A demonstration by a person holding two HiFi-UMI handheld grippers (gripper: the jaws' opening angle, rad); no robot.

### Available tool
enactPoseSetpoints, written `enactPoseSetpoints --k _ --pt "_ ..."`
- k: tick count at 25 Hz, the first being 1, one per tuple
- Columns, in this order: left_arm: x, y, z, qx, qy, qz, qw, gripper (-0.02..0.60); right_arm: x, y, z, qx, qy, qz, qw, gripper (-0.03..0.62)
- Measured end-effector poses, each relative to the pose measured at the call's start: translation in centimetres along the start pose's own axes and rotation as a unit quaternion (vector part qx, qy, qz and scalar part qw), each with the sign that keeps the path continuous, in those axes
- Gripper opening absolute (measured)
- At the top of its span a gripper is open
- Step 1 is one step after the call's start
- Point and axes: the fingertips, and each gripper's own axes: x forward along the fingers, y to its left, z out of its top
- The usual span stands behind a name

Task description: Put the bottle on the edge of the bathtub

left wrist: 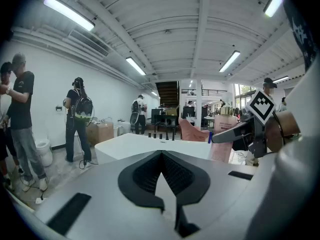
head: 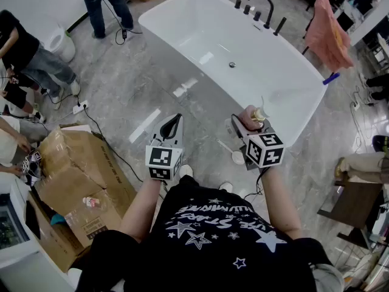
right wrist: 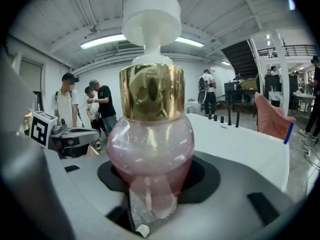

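A round pink pump bottle (right wrist: 150, 144) with a gold collar and a white pump head stands upright between the jaws of my right gripper (right wrist: 152, 186), which is shut on its lower body. From the head view, the bottle (head: 253, 115) and right gripper (head: 249, 122) hang above the floor, just short of the near end of the white bathtub (head: 149, 22). My left gripper (head: 172, 124) is level with it to the left, shut and empty. In the left gripper view its pads (left wrist: 161, 176) meet at the tips, with the bottle (left wrist: 223, 136) off to the right and the bathtub (left wrist: 135, 144) ahead.
Black taps (head: 261, 8) stand on the tub's far rim. A pink towel (head: 328, 32) hangs to its right. A white scoop (head: 234, 154) lies on the floor near my feet. Cardboard boxes (head: 73, 169) sit at the left, with people (head: 27, 53) and cables beyond.
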Motion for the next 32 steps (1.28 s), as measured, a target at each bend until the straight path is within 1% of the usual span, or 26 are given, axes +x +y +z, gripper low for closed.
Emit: enactPoseSetpoints --k 8,14,16,18,21,24,27,30,32 --pt "1.2 4.5 -0.4 0.000 -0.006 -0.001 1.0000 0.015 4.3 1.1 0.2 0.006 0.002 -0.010 1.000 0.225" --pt "1.5 10.0 -0.8 -0.007 -0.004 0.000 1.0000 0.015 8.3 2.4 1.9 0.003 -0.007 -0.028 1.000 0.225" --pt "1.6 11.9 -0.7 -0.003 -0.003 -0.003 1.0000 0.015 9.7 2.9 2.4 0.002 -0.008 -0.033 0.999 0.225" --pt "1.9 13.8 -0.7 0.004 -0.001 -0.003 1.0000 0.015 11.1 3.4 2.8 0.001 -0.006 -0.032 0.999 0.225" --pt "2.7 16.0 -0.6 -0.004 0.002 0.002 1.0000 0.015 13.2 3.9 3.6 -0.020 0.001 -0.022 1.000 0.225" --pt "4.2 17.4 -0.9 -0.013 0.011 0.008 0.9998 0.015 15.4 3.3 4.7 -0.023 -0.003 -0.017 1.000 0.225" --pt "6.0 18.7 -0.9 -0.009 0.019 0.009 0.9997 0.015 18.5 2.0 5.3 -0.011 0.000 -0.012 1.000 0.225" --pt "8.3 21.7 -0.3 -0.004 0.023 0.018 0.9996 0.015 23.5 0.5 6.1 -0.008 0.013 -0.006 1.000 0.225" --pt "10.6 24.4 0.2 -0.006 0.027 0.034 0.9991 0.015 27.3 -0.8 7.0 -0.005 0.020 -0.001 1.000 0.224"
